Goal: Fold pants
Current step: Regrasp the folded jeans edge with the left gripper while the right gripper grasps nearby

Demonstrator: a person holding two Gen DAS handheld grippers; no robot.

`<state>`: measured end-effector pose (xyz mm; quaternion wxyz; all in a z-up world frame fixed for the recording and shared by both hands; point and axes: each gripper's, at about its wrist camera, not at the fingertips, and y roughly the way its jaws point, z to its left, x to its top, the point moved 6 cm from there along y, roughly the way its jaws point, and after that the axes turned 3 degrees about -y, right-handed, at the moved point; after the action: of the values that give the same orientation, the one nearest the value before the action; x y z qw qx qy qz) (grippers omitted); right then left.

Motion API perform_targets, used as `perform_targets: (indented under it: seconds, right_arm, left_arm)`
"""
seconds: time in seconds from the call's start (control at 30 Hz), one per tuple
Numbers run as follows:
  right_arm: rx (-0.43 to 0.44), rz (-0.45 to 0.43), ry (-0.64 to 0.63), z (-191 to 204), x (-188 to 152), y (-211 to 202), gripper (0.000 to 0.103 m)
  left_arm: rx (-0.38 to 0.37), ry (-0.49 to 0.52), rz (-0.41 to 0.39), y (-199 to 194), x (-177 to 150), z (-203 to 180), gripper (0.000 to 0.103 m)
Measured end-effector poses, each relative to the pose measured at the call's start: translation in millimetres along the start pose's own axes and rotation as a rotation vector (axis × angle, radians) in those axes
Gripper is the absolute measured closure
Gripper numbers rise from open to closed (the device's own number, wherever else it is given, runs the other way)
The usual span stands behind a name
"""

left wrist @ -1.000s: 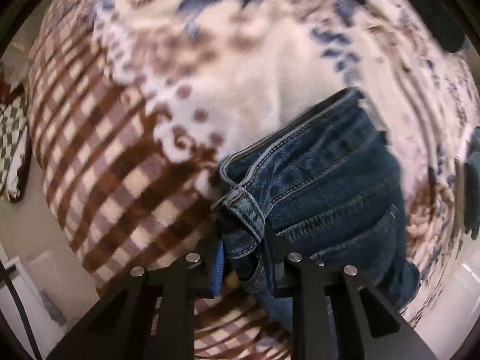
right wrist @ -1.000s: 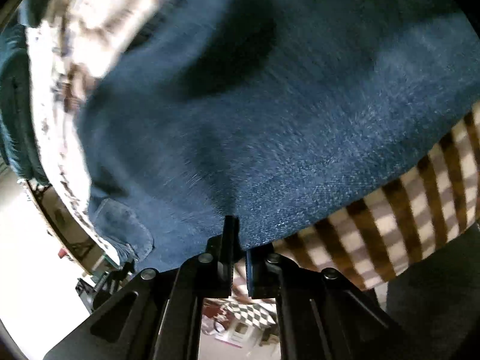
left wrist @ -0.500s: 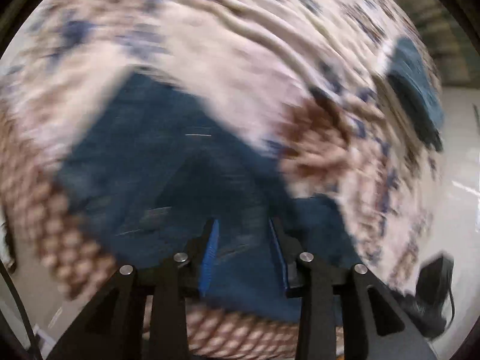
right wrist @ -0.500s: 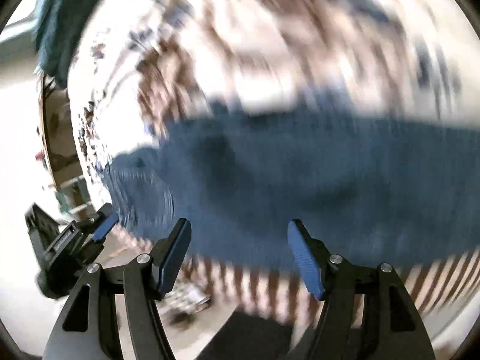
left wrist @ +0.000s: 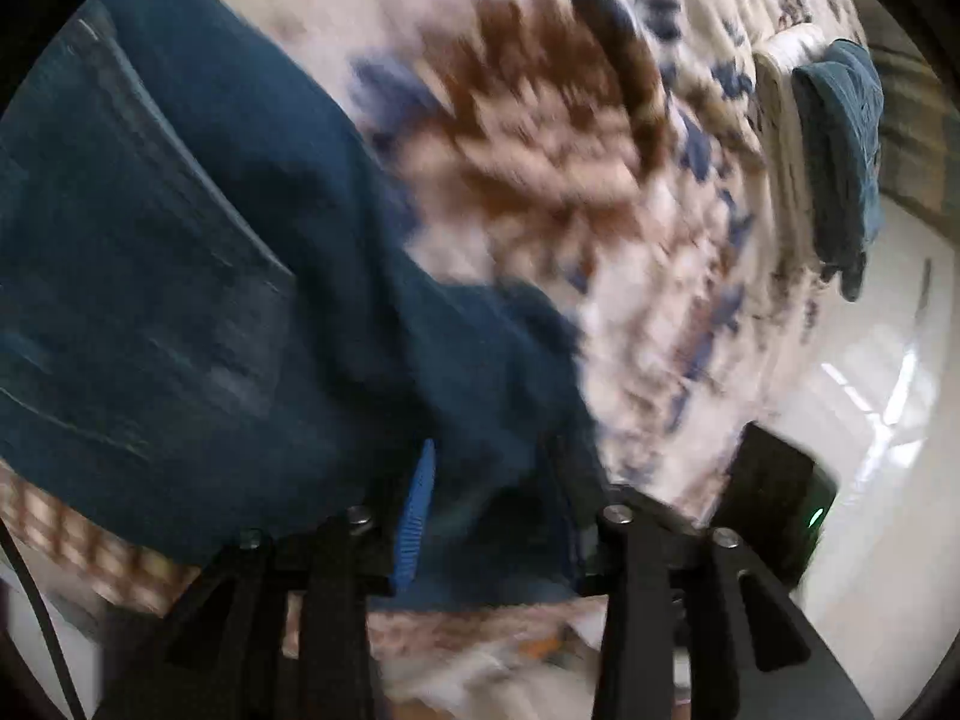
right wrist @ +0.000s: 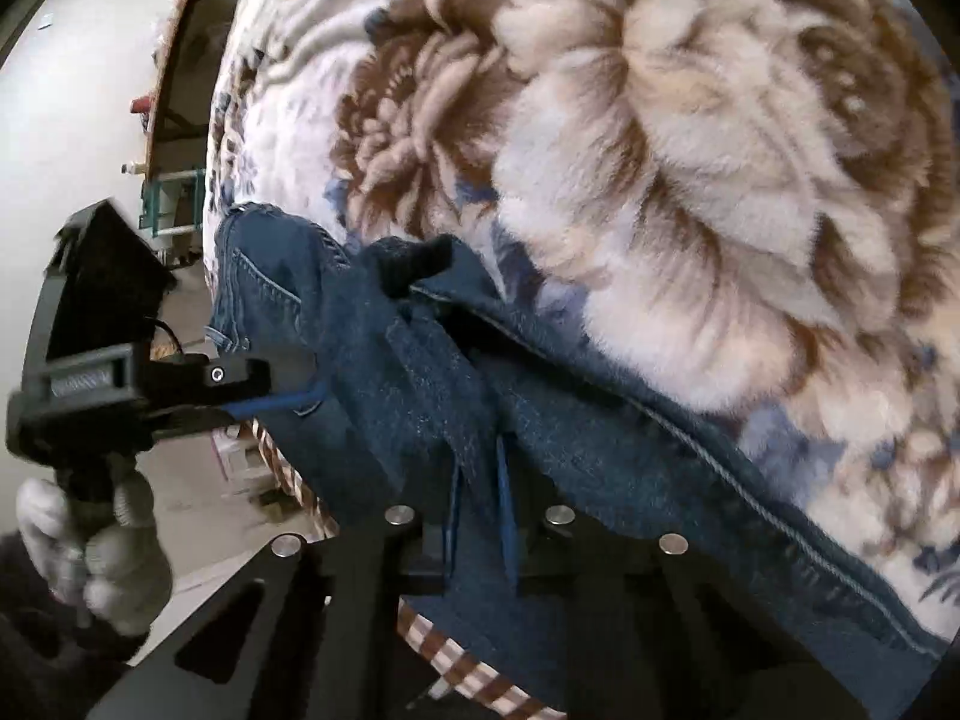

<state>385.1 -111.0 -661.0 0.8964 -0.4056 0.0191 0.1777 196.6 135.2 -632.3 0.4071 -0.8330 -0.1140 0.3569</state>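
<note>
Dark blue jeans (right wrist: pixel 570 456) lie in a loose band along the near edge of a floral blanket (right wrist: pixel 660 180). My right gripper (right wrist: pixel 480 504) is closing, its blue pads pinching a raised fold of the denim. My left gripper (right wrist: pixel 288 399) sits at the waist end of the jeans, held by a gloved hand (right wrist: pixel 102 552). In the blurred left wrist view the jeans (left wrist: pixel 180 300) fill the left side. There the left gripper (left wrist: pixel 489 498) has its jaws opening, with denim lying in the gap and a space beside the blue pad (left wrist: pixel 414 516).
The blanket has a brown checked border (right wrist: pixel 468 666) at the bed's near edge. A teal cloth (left wrist: pixel 840 150) hangs at the bed's far end. A black box with a green light (left wrist: pixel 780 510) shows beside the bed over pale floor (left wrist: pixel 870 420). Wooden furniture (right wrist: pixel 162 78) stands beyond.
The left gripper let go of the waistband, slid along the jeans and spread its jaws. The right gripper rolled, opened wide, then closed on a denim fold.
</note>
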Motion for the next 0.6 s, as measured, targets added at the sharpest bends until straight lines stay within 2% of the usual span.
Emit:
perform_targets:
  seconds: [0.13,0.3,0.33,0.37,0.4,0.43,0.53,0.6]
  right_arm:
    - [-0.059,-0.053,-0.099,21,-14,-9,0.097]
    - [-0.095,-0.071,-0.230,44,-30,-14,0.098]
    - [-0.098,-0.063,-0.251,46,-32,-13,0.098]
    - [-0.100,-0.056,-0.277,48,-34,-13,0.098]
    - [-0.084,-0.034,-0.300,50,-37,-11,0.098]
    - [-0.076,-0.022,-0.311,49,-38,-11,0.097]
    - [-0.009,0.043,-0.269,36,-32,-14,0.090]
    - [0.051,0.046,-0.208,21,-24,-26,0.068]
  left_arm:
    - [0.031,-0.011,0.050,26,1,-24,0.059]
    - [0.200,0.050,0.045,47,7,-32,0.060]
    - [0.216,0.068,0.034,47,6,-32,0.064]
    - [0.241,0.083,0.022,48,6,-31,0.078]
    - [0.255,0.092,0.008,49,6,-27,0.085]
    - [0.248,0.088,0.002,47,5,-24,0.087]
    - [0.246,0.074,-0.008,46,-2,-12,0.089]
    - [0.247,0.071,-0.014,45,-7,-6,0.089]
